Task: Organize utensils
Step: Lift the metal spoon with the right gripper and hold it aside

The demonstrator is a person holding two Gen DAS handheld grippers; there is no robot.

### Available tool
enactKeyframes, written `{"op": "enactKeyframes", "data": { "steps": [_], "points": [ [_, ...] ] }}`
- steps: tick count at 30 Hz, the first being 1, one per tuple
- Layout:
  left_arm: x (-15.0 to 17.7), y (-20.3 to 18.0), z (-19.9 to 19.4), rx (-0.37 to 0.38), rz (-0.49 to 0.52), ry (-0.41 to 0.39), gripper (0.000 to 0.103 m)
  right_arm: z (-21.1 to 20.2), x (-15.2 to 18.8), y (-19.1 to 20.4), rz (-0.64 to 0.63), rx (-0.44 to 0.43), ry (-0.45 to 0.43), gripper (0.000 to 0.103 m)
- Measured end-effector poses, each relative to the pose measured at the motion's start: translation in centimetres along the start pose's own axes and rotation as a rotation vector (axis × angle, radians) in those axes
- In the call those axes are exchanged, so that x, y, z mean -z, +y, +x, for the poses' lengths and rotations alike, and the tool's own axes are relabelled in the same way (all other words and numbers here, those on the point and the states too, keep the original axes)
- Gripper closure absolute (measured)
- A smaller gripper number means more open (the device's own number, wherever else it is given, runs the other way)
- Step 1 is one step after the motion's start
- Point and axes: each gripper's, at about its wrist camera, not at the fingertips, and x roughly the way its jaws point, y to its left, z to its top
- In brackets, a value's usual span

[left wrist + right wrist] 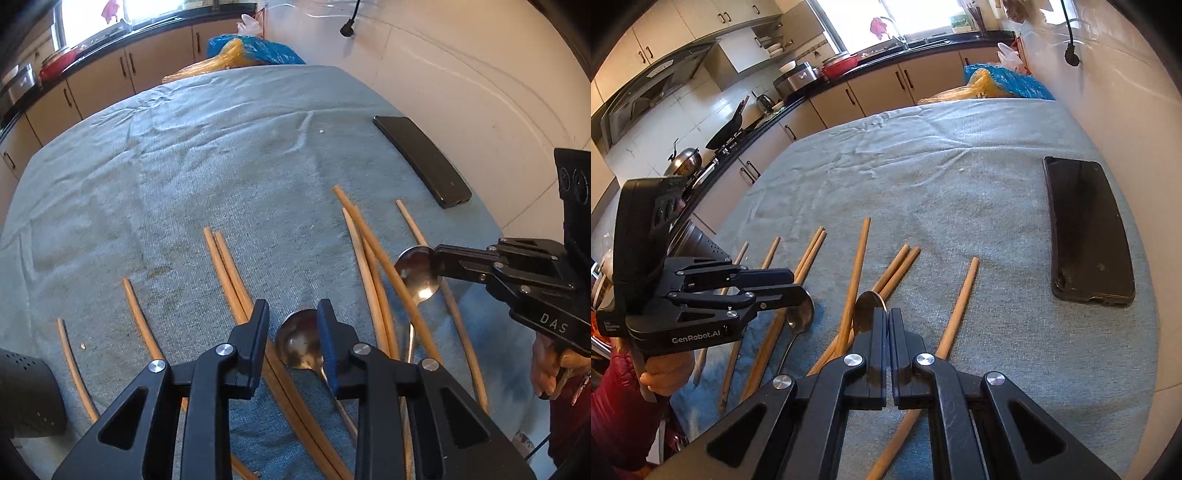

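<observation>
Holding my left tool (pixel 292 325) partly apart over one spoon (pixel 299 341) on the cloth-covered bench (pixel 221 155), its pads not pressing it, I keep my right tool (pixel 888 325) closed together, empty, at the second spoon (pixel 868 304) among chopsticks (pixel 858 258).

Matt, ribbed grey-blue cloth (pixel 221 155), creased and faintly stained. Smooth, unvarnished pale wood: chopsticks (pixel 229 273). Polished, reflective metal: two spoons (pixel 299 341) (pixel 868 312). Glossy black slab, apparently a phone (pixel 1087 229). Matt black plastic with bright metal rivets: left gripper (pixel 293 325), right gripper (pixel 888 328).
</observation>
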Motion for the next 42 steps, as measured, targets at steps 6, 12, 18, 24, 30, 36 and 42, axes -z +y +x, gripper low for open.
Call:
{"op": "enactKeyframes", "data": {
  "steps": [6, 12, 18, 24, 30, 36, 42],
  "points": [
    [0.2, 0.1, 0.7, -0.009, 0.018, 0.01, 0.077, 0.1, 0.0, 0.3, -0.004, -0.002, 0.003, 0.101],
    [0.7, -0.9, 0.2, -0.038, 0.048, -0.022, 0.093, 0.0, 0.0, 0.2, 0.002, 0.001, -0.003, 0.101],
    [1.2, -1.2, -1.7, -0.055, 0.041, -0.078, 0.1, -1.3, 0.2, 0.5, -0.005, 0.045, -0.046, 0.101],
    [1.8, -1.6, -4.3, -0.121, 0.032, -0.156, 0.101, -4.4, 0.1, 3.4, -0.11, 0.192, -0.158, 0.101],
    [2.4, -2.3, -7.6, -0.213, 0.028, -0.263, 0.101, -7.2, 0.5, 6.6, -0.235, 0.377, -0.287, 0.101],
    [3.0, -2.0, -10.0, -0.274, 0.005, -0.333, 0.101, -8.7, 0.5, 7.4, -0.262, 0.455, -0.35, 0.101],
    [3.4, -1.0, -11.9, -0.286, -0.02, -0.371, 0.101, -9.7, 0.5, 8.2, -0.256, 0.449, -0.368, 0.101]
  ]
}}
